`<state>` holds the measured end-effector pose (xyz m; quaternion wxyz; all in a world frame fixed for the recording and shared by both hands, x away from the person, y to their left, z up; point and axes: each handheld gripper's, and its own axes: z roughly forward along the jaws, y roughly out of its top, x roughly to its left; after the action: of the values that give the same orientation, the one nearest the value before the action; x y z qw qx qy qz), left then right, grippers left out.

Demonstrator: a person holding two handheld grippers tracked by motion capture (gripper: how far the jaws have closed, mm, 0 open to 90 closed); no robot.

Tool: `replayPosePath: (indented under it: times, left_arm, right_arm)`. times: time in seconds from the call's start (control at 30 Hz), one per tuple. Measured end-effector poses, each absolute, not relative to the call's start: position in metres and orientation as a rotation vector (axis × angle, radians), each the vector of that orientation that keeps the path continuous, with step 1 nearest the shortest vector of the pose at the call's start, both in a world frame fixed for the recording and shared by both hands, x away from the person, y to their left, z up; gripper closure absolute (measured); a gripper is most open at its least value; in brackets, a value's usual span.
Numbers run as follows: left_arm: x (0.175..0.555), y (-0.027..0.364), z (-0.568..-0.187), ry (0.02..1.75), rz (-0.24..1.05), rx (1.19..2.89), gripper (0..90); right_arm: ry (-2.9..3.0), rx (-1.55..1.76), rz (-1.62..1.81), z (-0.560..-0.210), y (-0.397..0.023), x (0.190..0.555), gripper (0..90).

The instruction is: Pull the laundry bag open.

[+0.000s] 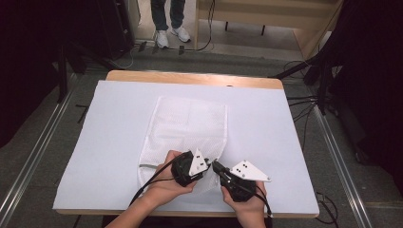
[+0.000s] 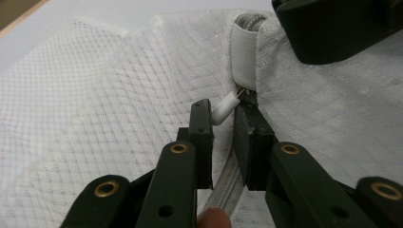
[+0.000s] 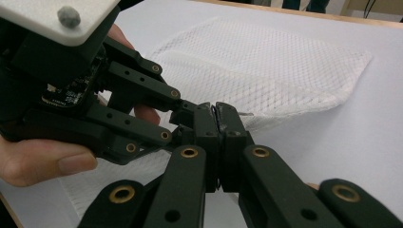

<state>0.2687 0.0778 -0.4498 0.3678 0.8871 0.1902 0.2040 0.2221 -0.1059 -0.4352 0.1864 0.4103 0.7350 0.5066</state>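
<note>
A white mesh bag (image 1: pixel 190 118) lies flat on the white table cover (image 1: pixel 271 123). At its near edge my two grippers meet tip to tip. In the left gripper view, my left gripper (image 2: pixel 223 111) stands open by a narrow gap over the grey zipper (image 2: pixel 228 190). The white zipper pull (image 2: pixel 224 107) slants across that gap at the jaw tips, below a white fabric tab (image 2: pixel 244 52). My right gripper (image 3: pixel 217 114) is shut, jaws pressed together on the bag's edge right beside the left gripper (image 3: pixel 183 107). From above, the left gripper (image 1: pixel 209 164) and right gripper (image 1: pixel 215 165) nearly touch.
The wooden table edge (image 1: pixel 190 77) shows beyond the cover. A person's legs (image 1: pixel 168 19) stand behind the table, with cables (image 1: pixel 304 102) on the floor at the right and metal rails (image 1: pixel 337 156) along both sides.
</note>
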Motion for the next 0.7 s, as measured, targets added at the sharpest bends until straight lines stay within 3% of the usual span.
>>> replayPosePath:
  times: [0.17, 0.33, 0.7]
  left_arm:
    - [0.2673, 0.0769, -0.4493, 0.476, 0.560, 2.281, 79.9]
    - [0.2654, 0.0759, -0.4500, 0.431, 0.587, 2.298, 87.7]
    - [0.2619, 0.0787, -0.4480, 0.405, 0.658, 2.301, 88.6]
  right_arm:
    - [2.069, 1.163, 1.431, -0.4351, -0.1070, 0.2219, 90.0]
    - [2.062, 1.167, 1.432, -0.4342, -0.1080, 0.2219, 90.0]
    - [2.043, 1.263, 1.390, -0.4318, -0.1110, 0.2221, 90.0]
